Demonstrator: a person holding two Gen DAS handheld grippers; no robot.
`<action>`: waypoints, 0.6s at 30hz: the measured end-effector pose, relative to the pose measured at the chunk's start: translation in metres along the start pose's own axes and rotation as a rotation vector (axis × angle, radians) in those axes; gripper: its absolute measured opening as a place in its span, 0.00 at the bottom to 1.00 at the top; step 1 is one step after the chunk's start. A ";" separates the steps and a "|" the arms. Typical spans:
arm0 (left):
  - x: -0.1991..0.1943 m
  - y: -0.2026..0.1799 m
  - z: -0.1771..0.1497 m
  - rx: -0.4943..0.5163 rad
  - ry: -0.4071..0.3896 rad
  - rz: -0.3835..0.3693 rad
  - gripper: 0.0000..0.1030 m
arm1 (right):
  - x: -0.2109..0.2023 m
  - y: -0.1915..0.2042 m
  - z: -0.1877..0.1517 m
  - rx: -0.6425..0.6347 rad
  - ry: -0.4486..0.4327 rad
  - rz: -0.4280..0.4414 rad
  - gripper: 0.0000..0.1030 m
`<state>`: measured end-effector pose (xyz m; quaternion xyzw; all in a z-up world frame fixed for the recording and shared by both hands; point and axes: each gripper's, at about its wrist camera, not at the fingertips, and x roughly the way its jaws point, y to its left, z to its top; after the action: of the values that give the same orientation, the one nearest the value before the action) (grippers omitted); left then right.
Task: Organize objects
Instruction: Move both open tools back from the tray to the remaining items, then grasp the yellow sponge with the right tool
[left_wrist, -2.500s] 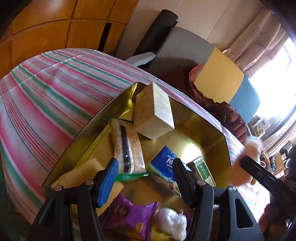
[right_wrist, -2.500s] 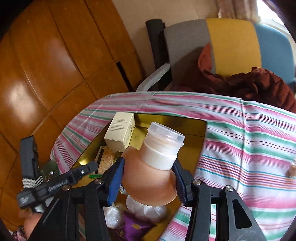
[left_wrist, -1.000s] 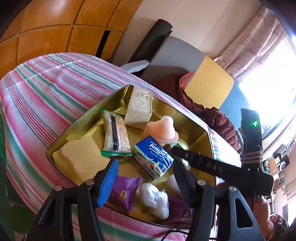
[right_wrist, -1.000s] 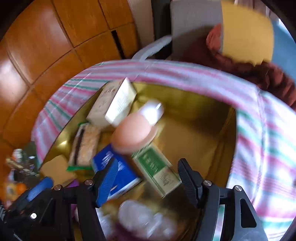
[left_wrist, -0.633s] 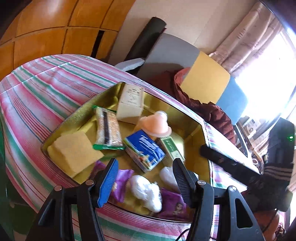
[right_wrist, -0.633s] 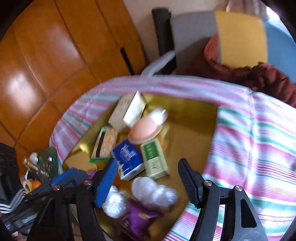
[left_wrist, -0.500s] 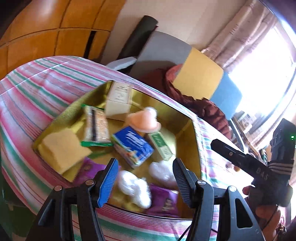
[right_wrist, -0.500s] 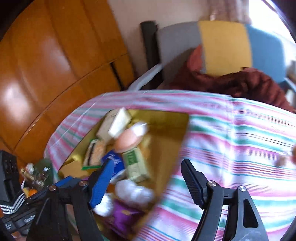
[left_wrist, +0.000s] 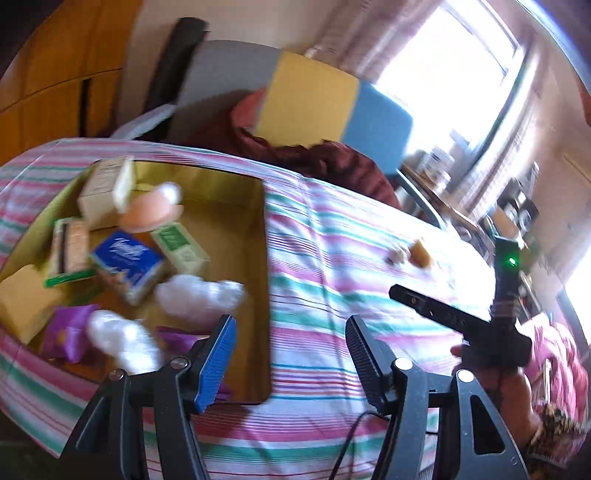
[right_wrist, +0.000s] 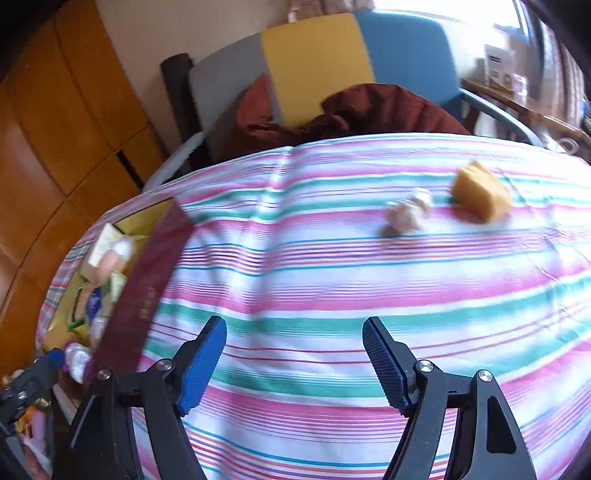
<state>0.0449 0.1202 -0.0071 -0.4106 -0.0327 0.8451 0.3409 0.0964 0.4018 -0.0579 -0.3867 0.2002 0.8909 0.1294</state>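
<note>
A gold tin (left_wrist: 266, 280) sits at the left on the striped cloth and holds several items, among them a peach bottle (left_wrist: 151, 212), a cream box (left_wrist: 105, 192) and a blue tissue pack (left_wrist: 127, 264). My left gripper (left_wrist: 288, 325) hangs open and empty over the tin's right wall. My right gripper (right_wrist: 293, 328) is open and empty above bare cloth. Beyond it lie a yellow sponge block (right_wrist: 480, 192) and a small whitish crumpled lump (right_wrist: 406, 214). From the right wrist view the tin (right_wrist: 147, 280) is at the far left, showing its dark red outer wall.
A chair (right_wrist: 317, 62) with grey, yellow and blue panels and a dark red cloth (right_wrist: 369, 110) over it stands behind the table. Wood panelling (right_wrist: 55, 147) fills the left. A hand holds the right gripper's black frame (left_wrist: 461, 325) at the right of the left wrist view.
The right gripper held the peach bottle earlier; the bottle now lies in the tin and the jaws are empty. Both views have swung right, from the tin towards the open cloth.
</note>
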 end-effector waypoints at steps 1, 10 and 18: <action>0.003 -0.008 -0.001 0.022 0.010 -0.010 0.60 | 0.000 -0.015 0.002 0.008 -0.008 -0.021 0.75; 0.026 -0.052 -0.004 0.105 0.084 -0.062 0.60 | -0.001 -0.130 0.067 0.053 -0.102 -0.215 0.78; 0.044 -0.067 -0.005 0.130 0.138 -0.065 0.60 | 0.032 -0.168 0.110 0.015 -0.109 -0.203 0.81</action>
<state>0.0663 0.1974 -0.0173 -0.4437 0.0325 0.8035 0.3956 0.0701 0.6036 -0.0563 -0.3551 0.1593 0.8914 0.2323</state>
